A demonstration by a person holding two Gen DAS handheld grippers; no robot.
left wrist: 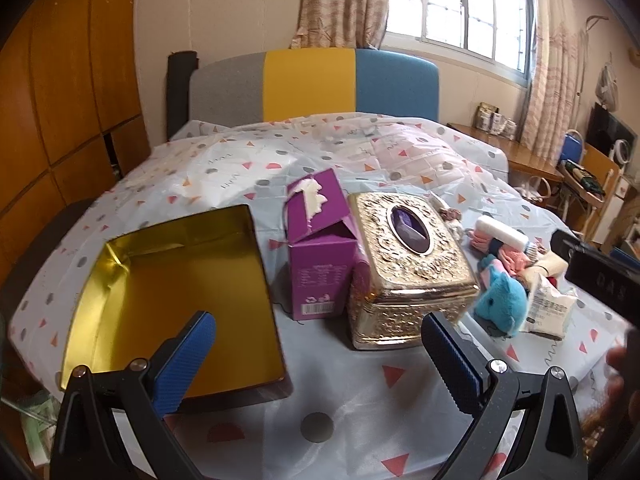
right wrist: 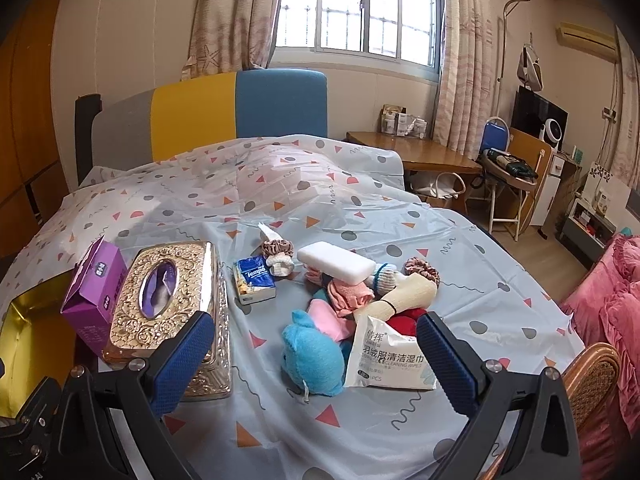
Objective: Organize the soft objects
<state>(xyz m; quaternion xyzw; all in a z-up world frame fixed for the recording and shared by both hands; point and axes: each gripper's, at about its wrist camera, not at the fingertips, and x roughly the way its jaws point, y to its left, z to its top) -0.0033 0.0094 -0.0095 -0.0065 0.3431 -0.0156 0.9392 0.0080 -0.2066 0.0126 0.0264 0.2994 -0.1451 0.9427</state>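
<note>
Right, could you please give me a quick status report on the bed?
Left hand-held gripper open, empty. Right hand-held gripper open, empty. Soft pile untouched beside gold tissue box. Gold tin open, nothing blocking.

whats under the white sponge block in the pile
The white sponge block rests on pink cloth and a white-and-blue knit piece, with something dark at its near edge. Whatever lies directly beneath its middle is covered and cannot be seen.
</note>
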